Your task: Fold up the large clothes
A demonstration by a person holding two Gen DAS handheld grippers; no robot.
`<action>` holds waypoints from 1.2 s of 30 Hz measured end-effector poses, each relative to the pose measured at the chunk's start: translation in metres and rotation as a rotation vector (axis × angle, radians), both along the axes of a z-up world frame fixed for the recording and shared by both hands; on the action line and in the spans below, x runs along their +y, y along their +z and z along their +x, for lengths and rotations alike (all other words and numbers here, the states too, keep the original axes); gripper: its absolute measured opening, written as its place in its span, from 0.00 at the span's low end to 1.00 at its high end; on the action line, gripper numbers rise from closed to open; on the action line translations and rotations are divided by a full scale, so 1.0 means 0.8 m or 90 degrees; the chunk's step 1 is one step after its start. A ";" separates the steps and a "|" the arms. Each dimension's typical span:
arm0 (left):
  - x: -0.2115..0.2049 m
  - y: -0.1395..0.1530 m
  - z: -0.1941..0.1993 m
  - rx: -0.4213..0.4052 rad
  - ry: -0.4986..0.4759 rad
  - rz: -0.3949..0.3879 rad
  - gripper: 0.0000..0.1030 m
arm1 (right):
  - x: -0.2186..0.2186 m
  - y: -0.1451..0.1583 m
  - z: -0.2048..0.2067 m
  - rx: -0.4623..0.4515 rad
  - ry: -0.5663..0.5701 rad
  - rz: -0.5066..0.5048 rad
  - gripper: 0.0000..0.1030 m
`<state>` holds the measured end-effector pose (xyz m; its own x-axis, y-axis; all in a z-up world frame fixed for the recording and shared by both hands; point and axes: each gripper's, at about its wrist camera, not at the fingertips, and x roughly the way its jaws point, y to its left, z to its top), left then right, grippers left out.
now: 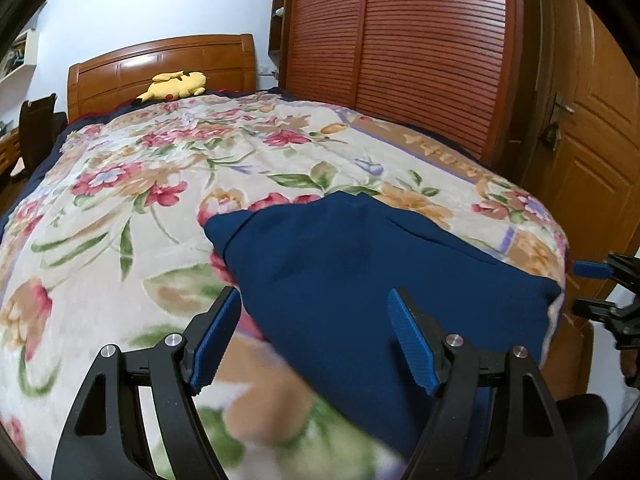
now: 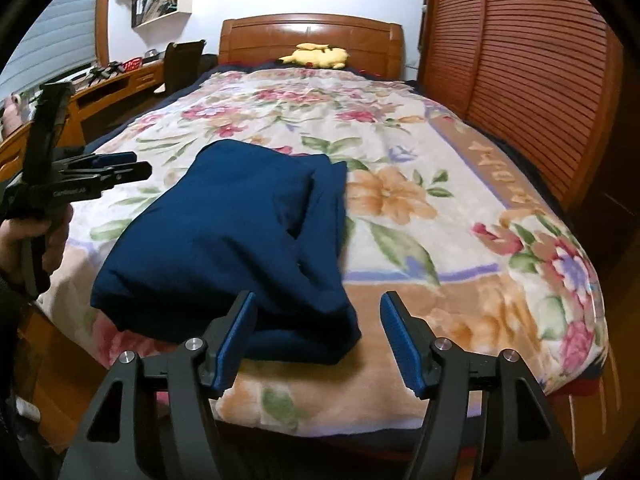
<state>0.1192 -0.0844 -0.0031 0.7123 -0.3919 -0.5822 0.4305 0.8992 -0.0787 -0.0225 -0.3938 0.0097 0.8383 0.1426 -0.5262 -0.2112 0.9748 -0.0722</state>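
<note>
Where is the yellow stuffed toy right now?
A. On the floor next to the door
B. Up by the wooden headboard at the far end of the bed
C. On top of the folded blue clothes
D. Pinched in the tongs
B: the yellow stuffed toy lies against the wooden headboard, far beyond the folded blue clothes.

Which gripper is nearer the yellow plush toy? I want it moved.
Neither is clearly nearer. Left gripper and right gripper both sit at the bed's foot; the yellow plush toy lies by the headboard.
</note>
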 end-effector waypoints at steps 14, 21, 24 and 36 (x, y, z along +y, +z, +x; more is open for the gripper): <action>0.020 -0.053 0.106 0.078 0.063 0.030 0.74 | -0.021 -0.041 0.029 0.035 0.015 0.050 0.64; 0.029 -0.068 0.140 0.127 0.075 -0.011 0.74 | -0.026 -0.053 0.051 0.045 0.021 0.094 0.64; 0.025 -0.068 0.153 0.121 0.086 0.003 0.74 | -0.026 -0.058 0.055 0.048 0.022 0.107 0.64; 0.016 -0.081 0.181 0.139 0.096 0.005 0.74 | -0.009 -0.071 0.071 0.056 0.043 0.115 0.64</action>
